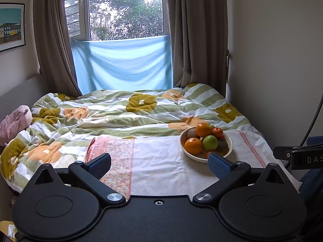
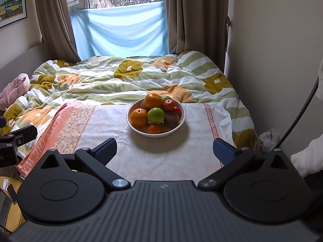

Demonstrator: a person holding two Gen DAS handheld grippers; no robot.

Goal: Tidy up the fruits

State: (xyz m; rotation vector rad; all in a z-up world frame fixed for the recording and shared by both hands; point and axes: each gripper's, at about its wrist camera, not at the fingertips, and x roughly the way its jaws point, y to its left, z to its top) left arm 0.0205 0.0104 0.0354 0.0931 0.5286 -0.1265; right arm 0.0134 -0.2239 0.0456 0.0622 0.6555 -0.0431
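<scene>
A white bowl (image 2: pixel 181 121) (image 1: pixel 230 147) piled with fruit stands on a pale cloth on the bed. In it lie two oranges (image 2: pixel 138 117) (image 1: pixel 193 145), a green apple (image 2: pixel 155 115) (image 1: pixel 210 142), brown kiwis (image 2: pixel 171 118), small mandarins (image 2: pixel 169 104) and a red fruit (image 2: pixel 177 110). My right gripper (image 2: pixel 165 151) is open, short of the bowl and centred on it. My left gripper (image 1: pixel 160 164) is open too, with the bowl ahead to its right, just beyond the right fingertip. Neither holds anything.
The cloth (image 2: pixel 161 161) has a pink floral band (image 1: pixel 119 157) at its left. A rumpled flowered duvet (image 1: pixel 121 111) covers the bed behind. A pink soft toy (image 1: pixel 14 123) lies far left. Walls, curtains and a window close the back; a sleeve (image 2: pixel 306 159) shows at right.
</scene>
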